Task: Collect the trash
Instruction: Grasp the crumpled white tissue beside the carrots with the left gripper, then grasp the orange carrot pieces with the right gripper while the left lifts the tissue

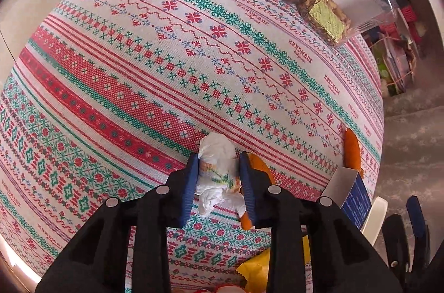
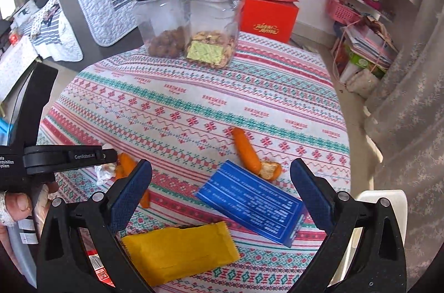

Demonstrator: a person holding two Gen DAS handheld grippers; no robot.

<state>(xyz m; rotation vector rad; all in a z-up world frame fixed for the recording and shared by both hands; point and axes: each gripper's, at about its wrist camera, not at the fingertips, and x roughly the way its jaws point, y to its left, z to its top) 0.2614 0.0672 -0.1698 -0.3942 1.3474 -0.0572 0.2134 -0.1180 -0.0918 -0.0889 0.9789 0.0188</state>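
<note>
A crumpled white wrapper (image 1: 216,171) lies on the patterned tablecloth (image 1: 138,65), and my left gripper (image 1: 219,179) is shut on it, a blue pad pressed against each side. A strip of orange peel (image 1: 256,162) lies right beside the right pad. In the right wrist view the same wrapper (image 2: 104,172) shows at the left, under the left gripper's black body. My right gripper (image 2: 220,164) stands open above a blue box (image 2: 249,198) and a yellow packet (image 2: 180,251), holding nothing. A longer orange peel (image 2: 245,151) lies just beyond the box.
Two clear jars with black lids (image 2: 163,18) (image 2: 212,21) stand at the table's far side. A red box (image 2: 267,12) and shelves are behind them. A white seat (image 2: 388,198) sits off the table's right edge. A hand (image 2: 19,204) holds the left gripper.
</note>
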